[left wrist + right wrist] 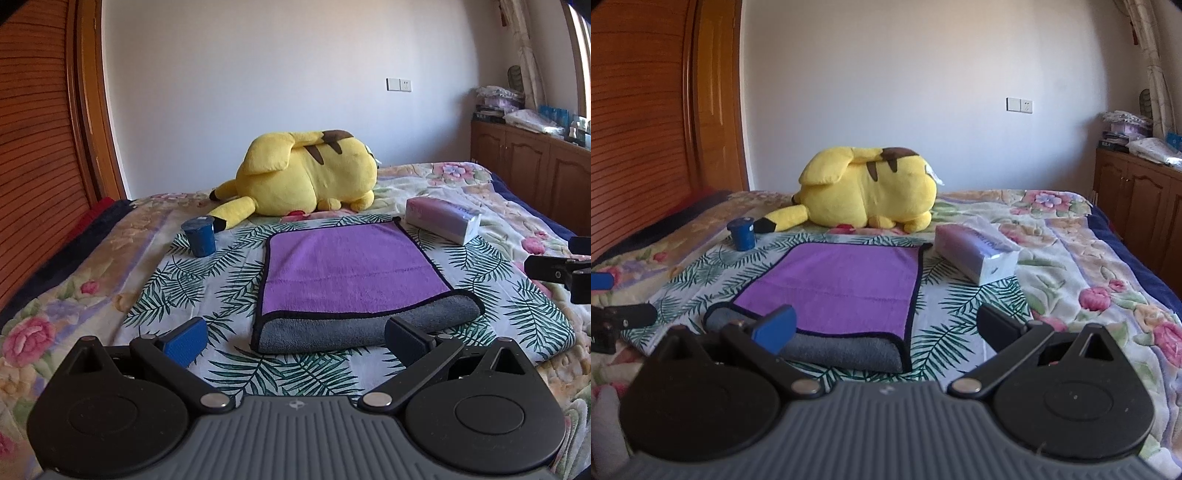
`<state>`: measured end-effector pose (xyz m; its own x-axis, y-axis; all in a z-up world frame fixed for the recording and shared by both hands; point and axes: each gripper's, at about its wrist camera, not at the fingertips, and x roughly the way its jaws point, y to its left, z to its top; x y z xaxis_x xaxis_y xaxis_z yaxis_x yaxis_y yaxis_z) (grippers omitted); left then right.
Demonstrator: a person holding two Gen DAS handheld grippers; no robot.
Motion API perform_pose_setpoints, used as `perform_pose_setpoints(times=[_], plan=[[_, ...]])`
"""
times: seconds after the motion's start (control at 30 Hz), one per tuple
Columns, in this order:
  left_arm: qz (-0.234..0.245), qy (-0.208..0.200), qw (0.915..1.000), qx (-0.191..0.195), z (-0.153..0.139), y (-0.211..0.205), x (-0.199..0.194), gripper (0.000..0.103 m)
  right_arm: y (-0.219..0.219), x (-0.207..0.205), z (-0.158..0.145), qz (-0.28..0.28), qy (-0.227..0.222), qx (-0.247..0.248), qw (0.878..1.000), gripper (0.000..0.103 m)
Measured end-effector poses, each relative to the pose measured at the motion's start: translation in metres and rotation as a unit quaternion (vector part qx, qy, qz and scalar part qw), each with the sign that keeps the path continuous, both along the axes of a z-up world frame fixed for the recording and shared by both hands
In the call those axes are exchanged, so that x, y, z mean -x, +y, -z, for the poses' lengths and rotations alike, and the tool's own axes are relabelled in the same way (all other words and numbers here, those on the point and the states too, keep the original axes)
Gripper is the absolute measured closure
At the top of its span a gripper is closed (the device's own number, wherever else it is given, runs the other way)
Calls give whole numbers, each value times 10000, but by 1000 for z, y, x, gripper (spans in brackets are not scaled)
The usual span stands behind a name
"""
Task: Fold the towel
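A purple towel (347,269) with a grey underside and black trim lies folded on a leaf-print cloth (207,280) on the bed; the grey fold faces me. It also shows in the right wrist view (846,284). My left gripper (295,339) is open and empty, just short of the towel's near fold, towards its left part. My right gripper (886,328) is open and empty, over the towel's near right corner. The right gripper's fingers (554,273) show at the right edge of the left wrist view.
A yellow plush toy (306,177) lies behind the towel. A blue cup (199,236) stands at the towel's far left. A tissue pack (443,219) lies at its far right. Wooden cabinets (528,166) line the right wall.
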<state>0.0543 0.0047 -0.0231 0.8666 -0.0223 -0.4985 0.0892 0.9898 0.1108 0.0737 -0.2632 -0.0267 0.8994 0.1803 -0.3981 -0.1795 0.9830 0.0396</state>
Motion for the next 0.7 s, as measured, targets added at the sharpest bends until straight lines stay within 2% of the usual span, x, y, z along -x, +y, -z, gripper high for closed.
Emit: perform_pose_setpoints(times=[0.7], plan=[[119,306,9993,-203,16,-2,-49,0,8,-44,15,-242,322,95,9991,0]])
